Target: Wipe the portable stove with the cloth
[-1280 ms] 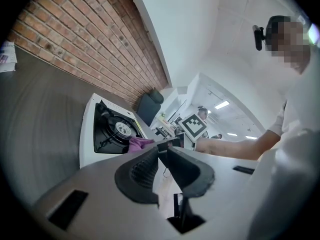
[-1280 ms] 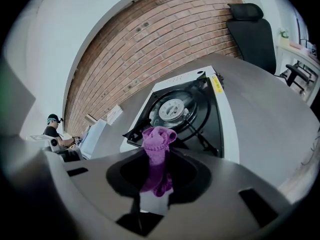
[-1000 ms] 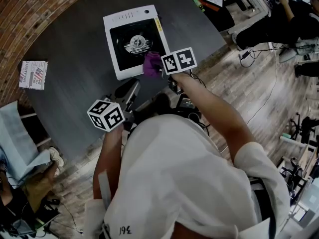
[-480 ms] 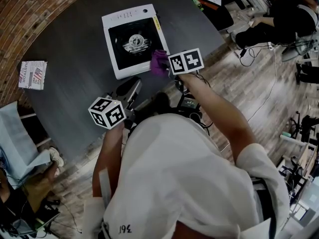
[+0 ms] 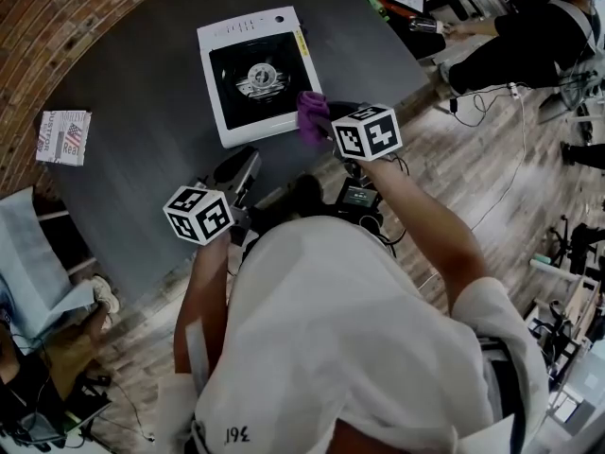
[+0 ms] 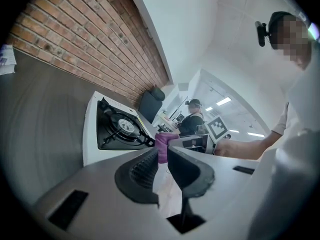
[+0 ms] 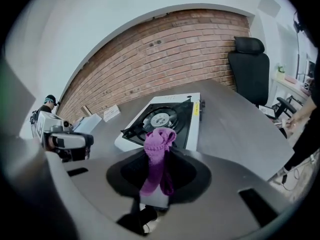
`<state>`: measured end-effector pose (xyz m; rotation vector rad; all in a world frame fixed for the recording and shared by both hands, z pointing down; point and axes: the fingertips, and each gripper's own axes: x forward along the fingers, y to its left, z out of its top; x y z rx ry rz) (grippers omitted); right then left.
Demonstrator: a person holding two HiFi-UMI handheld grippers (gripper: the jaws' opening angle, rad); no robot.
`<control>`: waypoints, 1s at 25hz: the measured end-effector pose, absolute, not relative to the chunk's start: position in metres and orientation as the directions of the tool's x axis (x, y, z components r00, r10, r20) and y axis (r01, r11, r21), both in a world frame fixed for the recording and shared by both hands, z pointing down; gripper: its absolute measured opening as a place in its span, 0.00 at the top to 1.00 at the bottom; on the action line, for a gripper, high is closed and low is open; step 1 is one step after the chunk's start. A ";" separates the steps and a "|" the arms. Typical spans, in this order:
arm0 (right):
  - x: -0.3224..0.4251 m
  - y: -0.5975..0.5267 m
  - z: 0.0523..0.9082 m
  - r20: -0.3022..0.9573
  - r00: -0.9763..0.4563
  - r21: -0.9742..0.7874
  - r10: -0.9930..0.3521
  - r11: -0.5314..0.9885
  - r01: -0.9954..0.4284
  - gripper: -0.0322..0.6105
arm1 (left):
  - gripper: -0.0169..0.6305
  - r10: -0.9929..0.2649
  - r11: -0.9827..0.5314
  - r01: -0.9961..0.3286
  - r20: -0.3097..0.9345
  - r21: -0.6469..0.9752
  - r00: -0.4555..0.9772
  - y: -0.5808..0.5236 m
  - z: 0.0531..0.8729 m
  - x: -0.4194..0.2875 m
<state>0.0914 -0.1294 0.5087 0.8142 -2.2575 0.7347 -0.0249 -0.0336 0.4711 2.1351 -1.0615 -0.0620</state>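
The portable stove (image 5: 253,72), white with a black burner top, sits on the dark round table (image 5: 142,159). My right gripper (image 5: 326,126) is shut on a purple cloth (image 5: 311,113), which hangs just off the stove's near right corner. In the right gripper view the cloth (image 7: 157,151) stands bunched up between the jaws, with the stove (image 7: 162,118) just beyond. My left gripper (image 5: 236,170) hovers over the table's near edge, short of the stove (image 6: 116,129). Its jaws are nearly together with nothing between them. From it I see the cloth (image 6: 162,145) beyond its tips.
A printed booklet (image 5: 62,138) lies at the table's left side. A brick wall (image 7: 165,44) runs behind the table, and a black office chair (image 7: 249,66) stands at its far end. A person (image 5: 529,26) sits at the upper right. Cables and gear (image 5: 354,197) lie below the table edge.
My right gripper has carried the cloth rightward, from over the stove's near right corner to just beside it. The left gripper has hardly moved.
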 end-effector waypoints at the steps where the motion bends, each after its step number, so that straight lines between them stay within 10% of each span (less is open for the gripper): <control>1: 0.088 -0.127 0.507 0.696 -0.627 -0.287 -0.349 0.666 -0.689 0.79 | 0.88 -0.709 -0.377 -0.675 0.272 0.634 0.651 -0.032 0.473 -0.028; 25: -0.090 -0.019 0.539 0.650 -0.760 -0.288 0.008 0.928 -0.236 0.79 | 0.88 -0.791 -0.174 -0.743 0.358 0.646 0.496 0.028 0.497 -0.107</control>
